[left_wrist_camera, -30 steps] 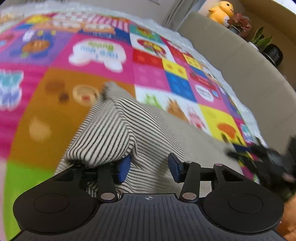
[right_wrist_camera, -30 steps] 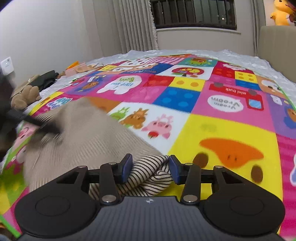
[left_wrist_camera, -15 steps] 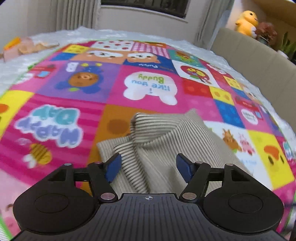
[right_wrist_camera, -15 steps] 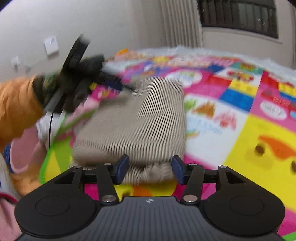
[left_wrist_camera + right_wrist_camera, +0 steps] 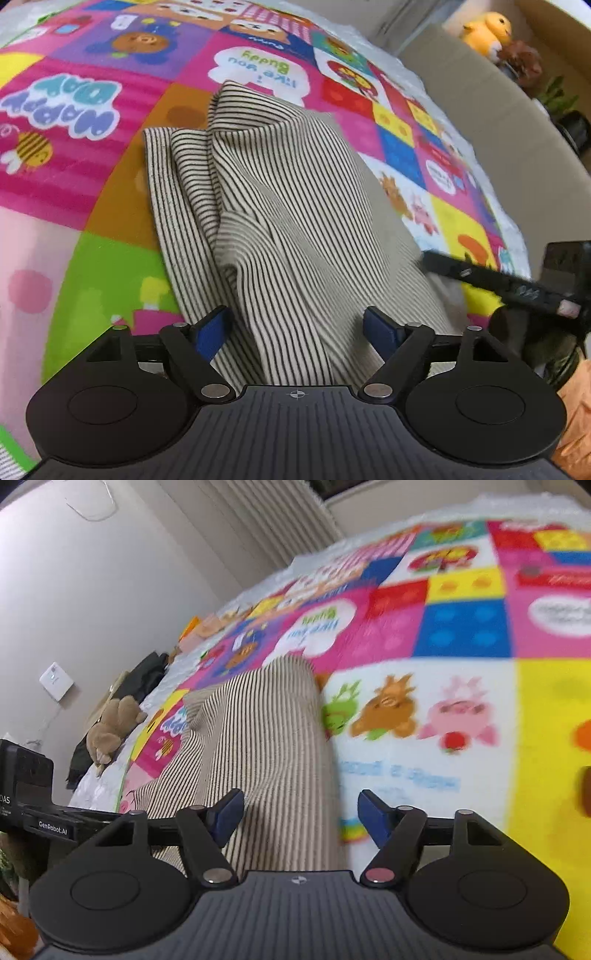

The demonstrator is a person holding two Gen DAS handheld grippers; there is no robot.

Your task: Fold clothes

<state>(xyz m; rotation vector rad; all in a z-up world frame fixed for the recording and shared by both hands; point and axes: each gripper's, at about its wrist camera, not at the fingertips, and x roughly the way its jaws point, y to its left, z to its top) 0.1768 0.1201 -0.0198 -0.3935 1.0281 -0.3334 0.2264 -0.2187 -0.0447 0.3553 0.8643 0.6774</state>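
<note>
A beige garment with thin dark stripes (image 5: pixel 280 206) lies folded in a loose bundle on a colourful play mat (image 5: pixel 74 110). My left gripper (image 5: pixel 297 330) is open, its blue pads wide apart over the near edge of the garment, holding nothing. In the right wrist view the same garment (image 5: pixel 258 731) lies left of centre. My right gripper (image 5: pixel 301 814) is open and empty, with its left pad over the garment's near end. The right gripper also shows at the right edge of the left wrist view (image 5: pixel 517 288).
A beige sofa back (image 5: pixel 480 122) borders the mat on the right, with a yellow plush toy (image 5: pixel 484 31) and plants on top. A brown teddy bear (image 5: pixel 110 727) and dark clothes lie by the wall at the left. Curtains (image 5: pixel 269 520) hang at the far end.
Both grippers have let go of the garment and opened wider. The garment was folded over and now lies on the mat. The right gripper has swung round to the garment's right side.
</note>
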